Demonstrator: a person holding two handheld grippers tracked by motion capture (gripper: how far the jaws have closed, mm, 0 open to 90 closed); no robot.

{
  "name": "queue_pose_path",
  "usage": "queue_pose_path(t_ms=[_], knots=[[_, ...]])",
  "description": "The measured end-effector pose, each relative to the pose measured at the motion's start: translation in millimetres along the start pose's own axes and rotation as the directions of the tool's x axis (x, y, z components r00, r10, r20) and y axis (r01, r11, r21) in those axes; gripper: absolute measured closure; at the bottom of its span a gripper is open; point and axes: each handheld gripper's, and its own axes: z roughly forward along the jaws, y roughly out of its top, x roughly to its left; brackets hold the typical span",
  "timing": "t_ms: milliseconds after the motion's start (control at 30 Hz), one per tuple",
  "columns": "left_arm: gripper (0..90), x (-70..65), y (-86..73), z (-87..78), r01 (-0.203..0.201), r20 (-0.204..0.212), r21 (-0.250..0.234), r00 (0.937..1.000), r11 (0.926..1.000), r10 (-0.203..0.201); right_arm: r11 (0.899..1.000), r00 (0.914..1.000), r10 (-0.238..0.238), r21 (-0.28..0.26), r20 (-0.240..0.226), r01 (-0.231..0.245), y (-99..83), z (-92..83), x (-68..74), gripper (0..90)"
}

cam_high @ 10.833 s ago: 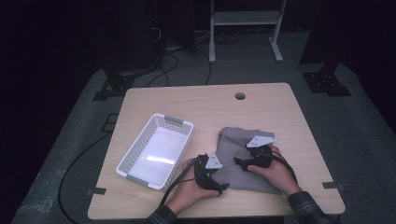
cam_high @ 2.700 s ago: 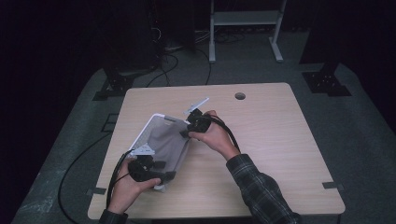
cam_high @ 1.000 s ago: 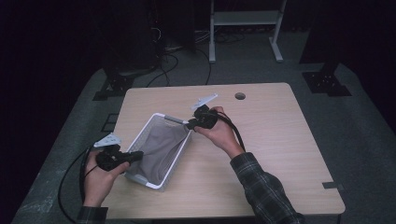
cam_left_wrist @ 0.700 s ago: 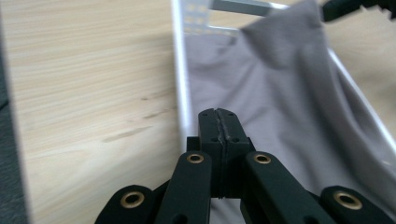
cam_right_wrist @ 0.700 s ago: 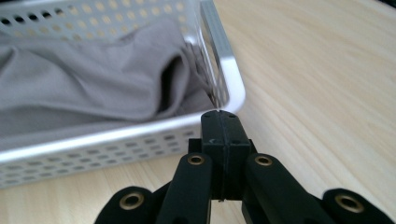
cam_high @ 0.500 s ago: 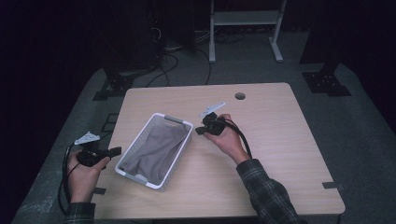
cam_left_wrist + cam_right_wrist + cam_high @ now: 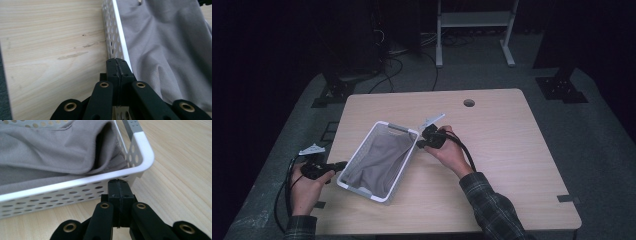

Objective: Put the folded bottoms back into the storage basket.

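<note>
High view: basket long axis diagonal.

A lab: dark room, floor cables (rig stands around).

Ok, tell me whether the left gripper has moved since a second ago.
Yes. The left gripper has drawn back from above the white basket toward the table's left edge, jaws shut and empty.

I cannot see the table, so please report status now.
Left gripper and right gripper shut, empty. Grey cloth inside white basket. Nothing in the way.
</note>
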Motion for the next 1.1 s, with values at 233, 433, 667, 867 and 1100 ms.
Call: queue_pose_path(t_ms=[233,433,667,867,1100], knots=[[88.9,-10.8,3.2,9.6,-0.024,0.039,0.008,0.999,0.9997,0.024,1.0,0.9999,0.008,-0.003,0.013,-0.008,-2.5,-5.5,-6.2,89.4],[88.8,-21.5,7.0,18.0,-0.052,0.062,0.021,0.9968,0.9985,0.05,1.0,0.9998,0.011,-0.015,0.017,-0.011,-5.1,-9.8,-8.9,89.4],[88.8,-32.8,10.3,25.4,-0.08,0.085,0.027,0.9934,0.9964,0.077,1.0,0.9998,0.006,-0.007,0.021,-0.006,-6.7,-9.4,-8.3,89.4],[88.8,-35.0,11.6,26.6,-0.081,0.09,0.025,0.9929,0.9964,0.079,1.0,0.9997,0.003,-0.005,0.023,-0.003,-7.3,-10.2,-9.0,89.4],[88.7,-37.0,12.8,27.3,-0.088,0.093,0.02,0.992,0.9959,0.085,1.0,0.9997,0.005,-0.01,0.025,-0.005,-7.7,-11.7,-9.6,89.4]])
